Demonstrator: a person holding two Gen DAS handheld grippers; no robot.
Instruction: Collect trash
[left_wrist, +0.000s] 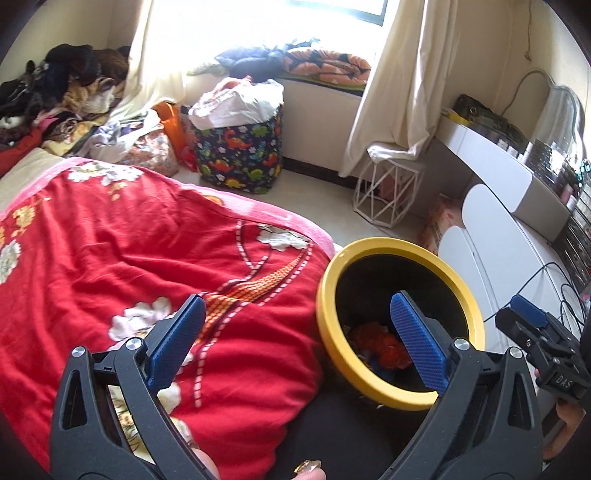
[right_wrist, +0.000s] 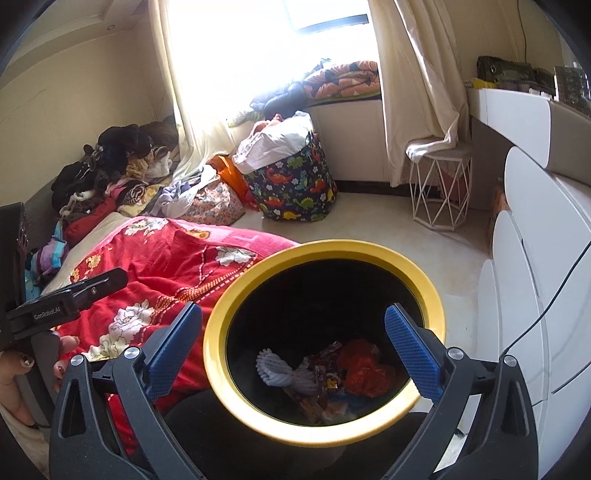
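Note:
A black trash bin with a yellow rim (right_wrist: 332, 248) stands on the floor beside the bed. Inside lie a crumpled red wrapper (right_wrist: 365, 367), a white ribbed piece (right_wrist: 275, 369) and other scraps. My right gripper (right_wrist: 294, 314) hangs open just above the bin's mouth, with nothing between its blue pads. My left gripper (left_wrist: 295, 306) is open and empty too. It straddles the edge of the quilt and the bin's rim (left_wrist: 325, 295), and the red wrapper (left_wrist: 382, 347) shows below its right finger. Each gripper shows in the other's view: the right gripper (left_wrist: 532, 321) and the left gripper (right_wrist: 74, 295).
A red floral quilt (left_wrist: 129, 258) covers the bed on the left, with a clothes pile (left_wrist: 55, 92) behind it. A dinosaur-print basket (left_wrist: 240, 151), a white wire stool (left_wrist: 388, 188) and white drawers (right_wrist: 535, 295) ring the pale floor (right_wrist: 369, 221).

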